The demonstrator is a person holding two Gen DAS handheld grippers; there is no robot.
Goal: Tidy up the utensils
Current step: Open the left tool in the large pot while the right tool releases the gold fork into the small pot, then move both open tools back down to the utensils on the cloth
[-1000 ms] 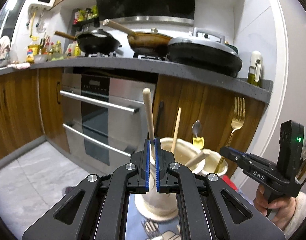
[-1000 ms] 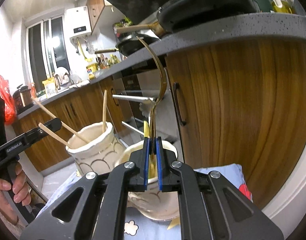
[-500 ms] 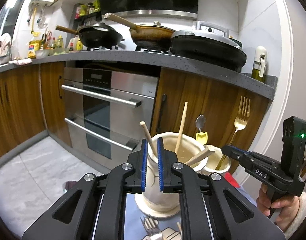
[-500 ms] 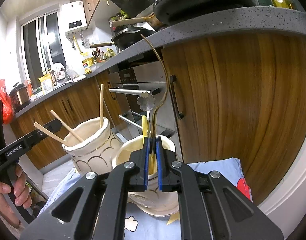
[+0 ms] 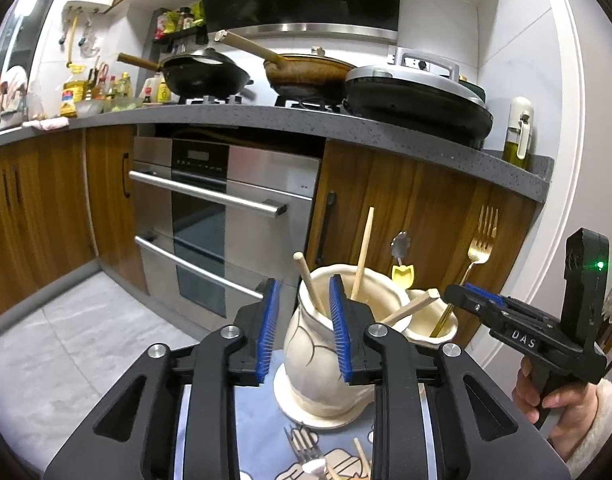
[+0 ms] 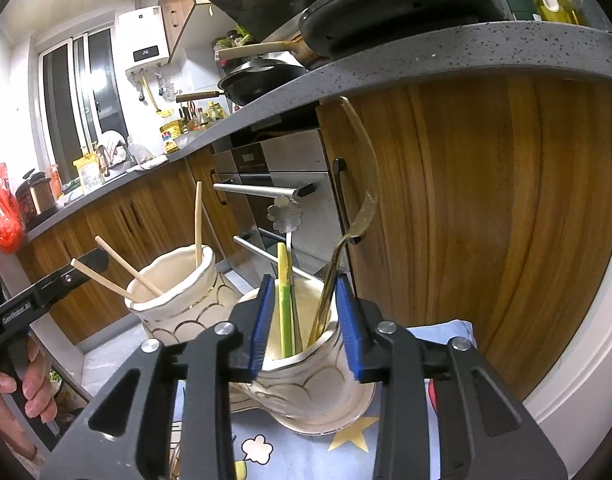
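Left gripper (image 5: 304, 330): jaws opening, blue pads apart and gripping nothing; a wooden chopstick (image 5: 309, 282) stands free between them, leaning in the tall cream vase (image 5: 325, 368).
Same vase: two more chopsticks (image 5: 362, 252) inside; it sits on a saucer over a patterned cloth (image 5: 266, 436).
Cloth, near edge: a fork (image 5: 302, 446) lying loose.
Right gripper (image 6: 306, 318): jaws opening, pads clear of everything; the gold fork (image 6: 357, 216) rests between them in the shorter cream pot (image 6: 313, 384), beside a yellow-green utensil (image 6: 284, 300) and a flower-headed spoon (image 6: 286, 216).
Behind: oven (image 5: 226, 216), wooden cabinets.
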